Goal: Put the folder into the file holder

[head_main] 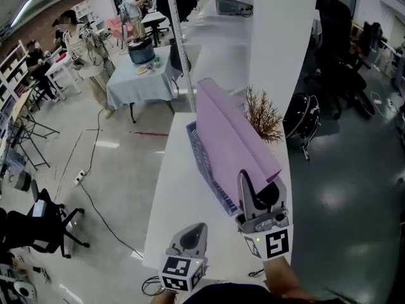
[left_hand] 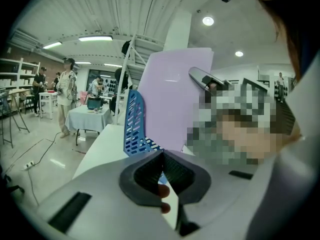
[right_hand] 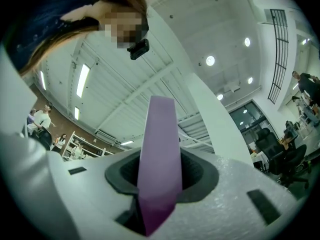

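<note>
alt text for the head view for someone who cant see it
The right gripper holds a lilac folder by its near corner, slanting over a blue file holder on a white table. The left gripper sits low, shut and empty.

Landmark: blue file holder point(head_main: 204, 160) on the white table point(head_main: 174, 195). Left of the file holder the tabletop was bare out to the table edge, an open lane for a gripper. Over the file holder a lilac folder point(head_main: 231, 128) leaned as a broad tilted sheet and blocked any reach across from left to right. Right of the file holder, behind the folder, a dry twiggy plant point(head_main: 262, 116) crowded the strip. A white pillar point(head_main: 281, 49) closed off the far right. At the file holder's near end the right gripper point(head_main: 258, 195), clamped on the folder's corner, filled the gap. The left gripper point(head_main: 192, 233), jaws together, sat nearer still, apart from the file holder.
</note>
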Action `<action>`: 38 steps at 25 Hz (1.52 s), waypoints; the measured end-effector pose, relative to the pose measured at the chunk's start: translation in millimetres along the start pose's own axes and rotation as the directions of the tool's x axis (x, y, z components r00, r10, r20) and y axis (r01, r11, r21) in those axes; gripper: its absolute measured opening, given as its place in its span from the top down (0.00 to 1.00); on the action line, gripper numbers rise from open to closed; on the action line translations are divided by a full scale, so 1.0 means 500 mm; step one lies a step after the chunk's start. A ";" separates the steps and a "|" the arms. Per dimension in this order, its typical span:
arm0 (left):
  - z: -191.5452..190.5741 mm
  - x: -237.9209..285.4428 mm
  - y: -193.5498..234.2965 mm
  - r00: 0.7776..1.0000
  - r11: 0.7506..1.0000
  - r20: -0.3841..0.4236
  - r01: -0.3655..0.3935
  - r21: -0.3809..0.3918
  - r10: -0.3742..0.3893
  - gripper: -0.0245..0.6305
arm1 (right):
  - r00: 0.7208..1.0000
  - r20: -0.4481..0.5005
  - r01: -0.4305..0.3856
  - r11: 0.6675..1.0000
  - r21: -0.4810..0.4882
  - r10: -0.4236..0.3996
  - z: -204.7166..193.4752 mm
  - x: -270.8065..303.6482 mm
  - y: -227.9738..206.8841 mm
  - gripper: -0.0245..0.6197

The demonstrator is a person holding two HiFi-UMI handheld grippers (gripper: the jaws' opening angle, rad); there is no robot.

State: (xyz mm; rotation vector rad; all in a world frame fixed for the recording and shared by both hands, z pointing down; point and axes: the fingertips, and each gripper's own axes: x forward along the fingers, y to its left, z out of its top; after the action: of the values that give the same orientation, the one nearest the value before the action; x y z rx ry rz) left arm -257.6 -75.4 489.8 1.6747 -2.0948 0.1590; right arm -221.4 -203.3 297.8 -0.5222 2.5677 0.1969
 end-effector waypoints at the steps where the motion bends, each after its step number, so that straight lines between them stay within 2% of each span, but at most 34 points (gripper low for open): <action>1: 0.000 0.001 0.002 1.000 1.000 0.000 -0.003 0.002 0.003 0.96 | 1.000 0.003 -0.008 1.000 -0.003 0.008 -0.001 0.002 0.002 0.75; 7: -0.004 0.004 0.001 1.000 1.000 -0.015 -0.003 -0.009 0.002 0.96 | 0.999 0.016 -0.033 0.999 -0.007 0.033 -0.015 0.005 0.006 0.75; 11: -0.004 0.012 -0.015 0.998 0.999 -0.052 0.018 -0.035 -0.020 0.96 | 0.999 0.018 -0.035 0.999 0.001 0.035 -0.029 0.007 -0.001 0.74; 16: -0.004 0.019 -0.018 0.999 0.999 -0.052 0.016 -0.037 -0.018 0.96 | 0.999 0.017 -0.039 0.999 0.001 0.039 -0.041 0.005 -0.005 0.74; 38: -0.007 0.035 -0.021 0.998 0.998 -0.054 0.006 -0.058 -0.009 0.96 | 0.992 -0.120 -0.047 0.999 0.024 0.049 -0.159 -0.015 0.008 0.74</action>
State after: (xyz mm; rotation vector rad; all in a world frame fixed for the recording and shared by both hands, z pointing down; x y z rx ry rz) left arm -249.6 -92.8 498.1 1.6259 -2.0338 0.1385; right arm -253.2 -215.9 370.2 -0.4783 2.6991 0.1597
